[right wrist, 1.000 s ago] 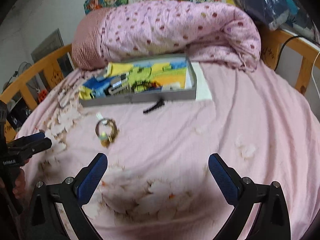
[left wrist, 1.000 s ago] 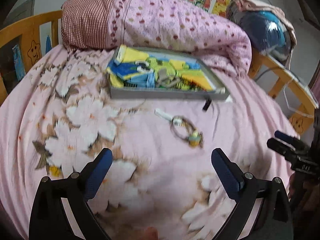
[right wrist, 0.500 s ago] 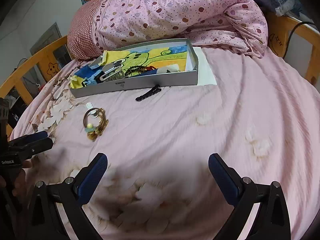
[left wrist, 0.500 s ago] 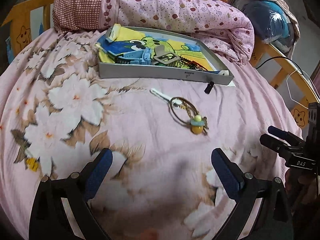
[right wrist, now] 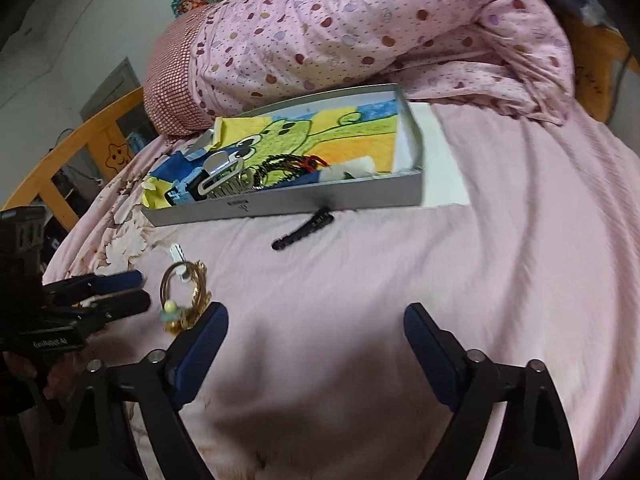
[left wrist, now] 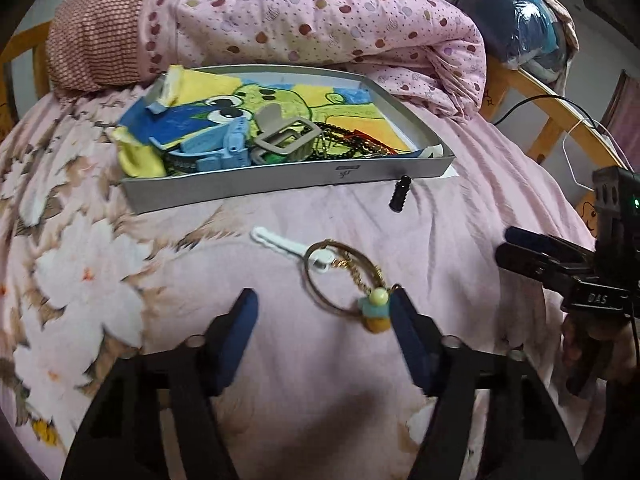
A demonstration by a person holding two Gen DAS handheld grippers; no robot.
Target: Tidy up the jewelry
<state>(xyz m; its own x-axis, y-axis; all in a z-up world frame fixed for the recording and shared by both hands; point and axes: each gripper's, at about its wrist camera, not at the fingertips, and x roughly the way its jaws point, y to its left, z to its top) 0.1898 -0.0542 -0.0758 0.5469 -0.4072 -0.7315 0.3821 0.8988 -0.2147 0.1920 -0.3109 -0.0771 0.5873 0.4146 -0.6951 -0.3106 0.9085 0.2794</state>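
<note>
Bracelet (left wrist: 347, 280) lying on the bedsheet (left wrist: 460, 216) — left gripper (left wrist: 324, 312) closing around it, not gripping; right gripper (right wrist: 316, 328) narrowing, holding nothing

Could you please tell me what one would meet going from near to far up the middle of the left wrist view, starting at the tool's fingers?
Left tool → gold bangle with bead charm → white plastic clip → grey tray → rolled pink dotted quilt.

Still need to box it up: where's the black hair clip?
In both wrist views, the black hair clip lies on the pink bedsheet touching the grey tray's front wall.
</note>
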